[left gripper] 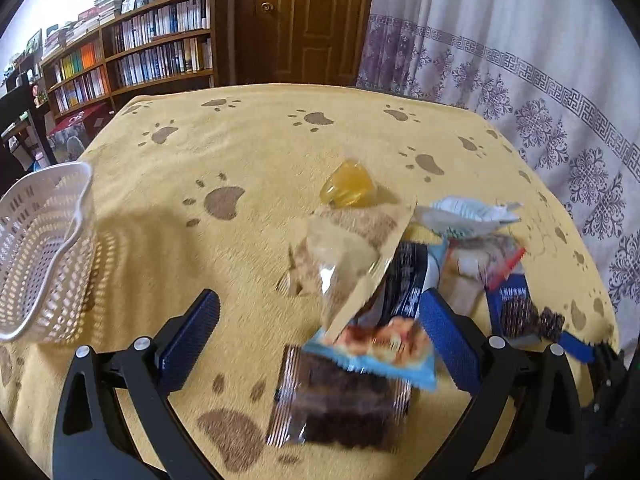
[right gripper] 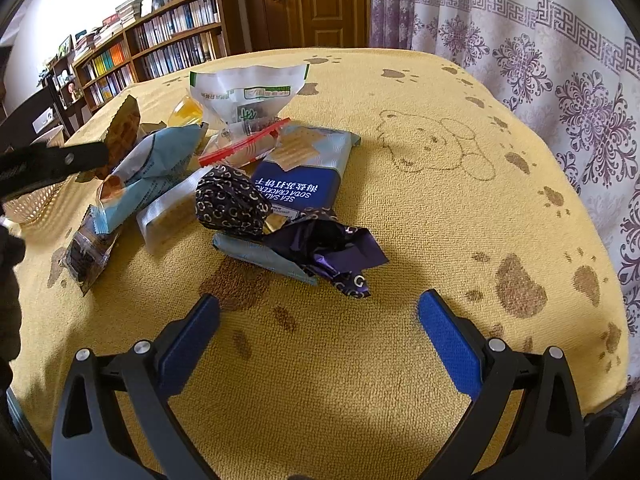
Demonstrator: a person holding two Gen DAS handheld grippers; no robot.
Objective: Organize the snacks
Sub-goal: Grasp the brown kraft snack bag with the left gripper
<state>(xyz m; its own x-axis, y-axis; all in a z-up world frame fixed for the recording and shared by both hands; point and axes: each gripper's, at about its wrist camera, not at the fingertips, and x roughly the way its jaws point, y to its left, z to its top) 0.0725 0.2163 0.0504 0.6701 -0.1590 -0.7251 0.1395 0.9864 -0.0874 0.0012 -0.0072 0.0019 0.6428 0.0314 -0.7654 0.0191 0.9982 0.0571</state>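
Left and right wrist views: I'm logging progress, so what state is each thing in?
Left claw: open, holding nothing.
Right claw: open, holding nothing.
White basket: upright; no snack visible inside.
Snack pile: heaped on the yellow cloth.
Door: shut.

A: What covers the table?
B: A yellow cloth (right gripper: 400, 240) with brown paw prints.
A: And beyond its far edge?
B: Bookshelf (left gripper: 132, 56) left, wooden door (left gripper: 308, 20) middle, patterned curtain (left gripper: 520, 60) right.

Soft daylight glows through the curtain (right gripper: 520, 40), shadows fall leftward, snack packets (left gripper: 352, 280) blur, fisheye edges bend.
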